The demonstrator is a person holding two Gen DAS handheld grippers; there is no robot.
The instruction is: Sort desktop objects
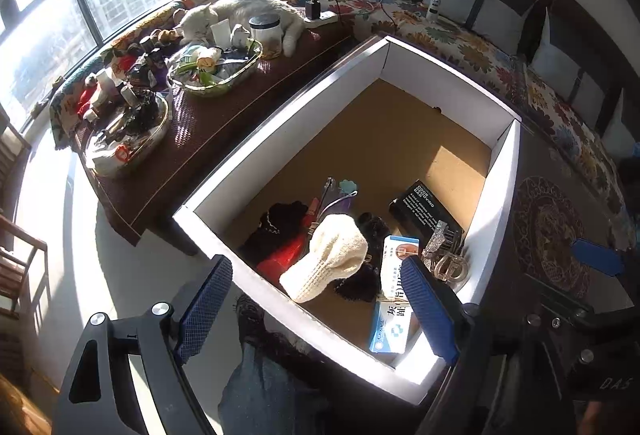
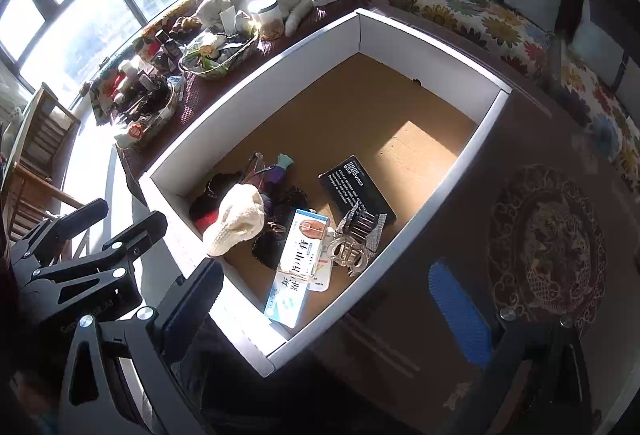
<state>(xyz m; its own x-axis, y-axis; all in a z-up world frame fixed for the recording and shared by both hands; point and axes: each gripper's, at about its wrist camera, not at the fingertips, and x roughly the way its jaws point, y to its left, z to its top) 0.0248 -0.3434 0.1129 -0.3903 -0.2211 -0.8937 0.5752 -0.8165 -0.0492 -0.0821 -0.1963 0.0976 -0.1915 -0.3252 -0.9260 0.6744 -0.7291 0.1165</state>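
Both sets of jaws stand wide and hold nothing. The left gripper (image 1: pixel 316 309) hangs over the near corner of the white-walled box (image 1: pixel 224 191); the right gripper (image 2: pixel 336 299) hangs beside it. Sorted things lie inside: cream knit piece (image 1: pixel 326 259), blue-white carton (image 2: pixel 296 267), hair clip (image 2: pixel 352 239). Likely between placements; next calls for reaching toward 10 o'clock, to the cluttered baskets (image 1: pixel 212 75) on the counter (image 1: pixel 200 131).

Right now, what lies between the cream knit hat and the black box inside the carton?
A dark fuzzy item and the blue-white medicine box's top end; right wrist view.
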